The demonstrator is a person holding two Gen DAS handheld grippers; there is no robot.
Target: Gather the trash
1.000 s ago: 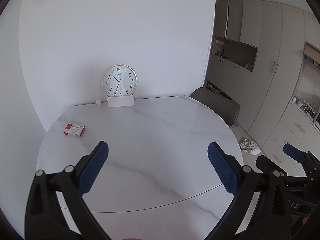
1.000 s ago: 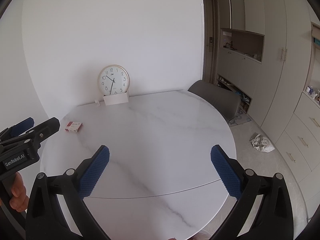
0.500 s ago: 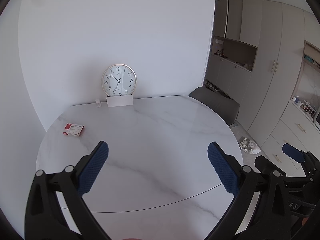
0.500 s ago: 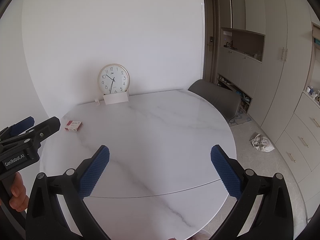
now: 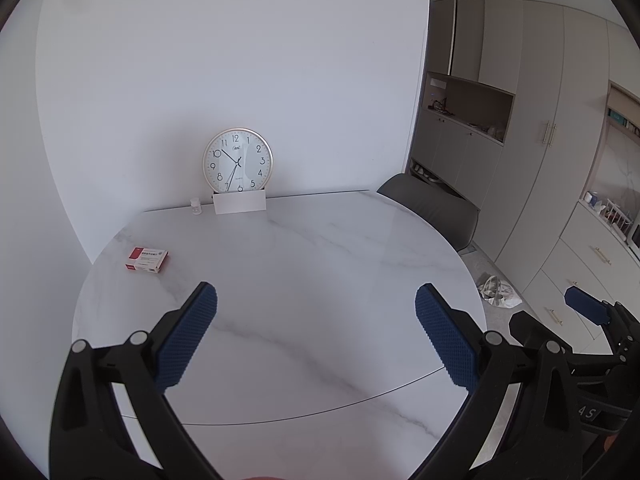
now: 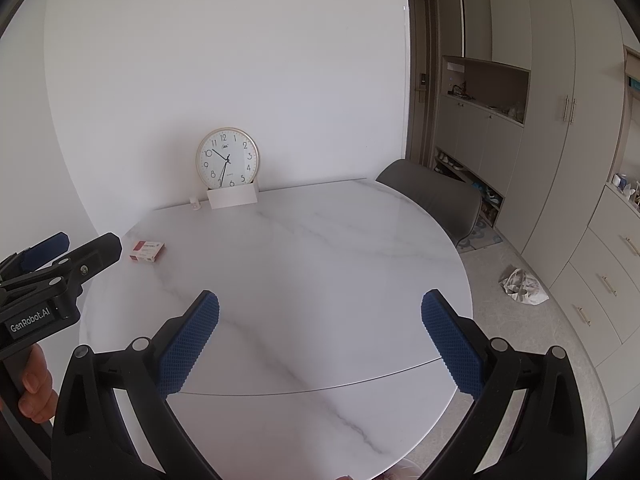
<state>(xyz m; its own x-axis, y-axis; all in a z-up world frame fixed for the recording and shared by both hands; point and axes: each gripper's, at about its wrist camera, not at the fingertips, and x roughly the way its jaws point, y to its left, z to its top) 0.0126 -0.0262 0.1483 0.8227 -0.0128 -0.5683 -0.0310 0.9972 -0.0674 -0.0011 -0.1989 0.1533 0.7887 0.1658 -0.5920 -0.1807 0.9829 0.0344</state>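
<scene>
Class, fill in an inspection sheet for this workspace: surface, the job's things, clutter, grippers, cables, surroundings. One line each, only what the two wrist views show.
Surface: round white marble table, mostly bare.
Job's things: crumpled bag on the floor right of the table; red-and-white box near the table's left edge.
Clutter: clock against the wall behind a white card; small bottle beside it.
Grippers: left gripper open, empty; right gripper open, empty.
Cables: nothing seen.
Surroundings: grey chair, cabinets, white wall.
</scene>
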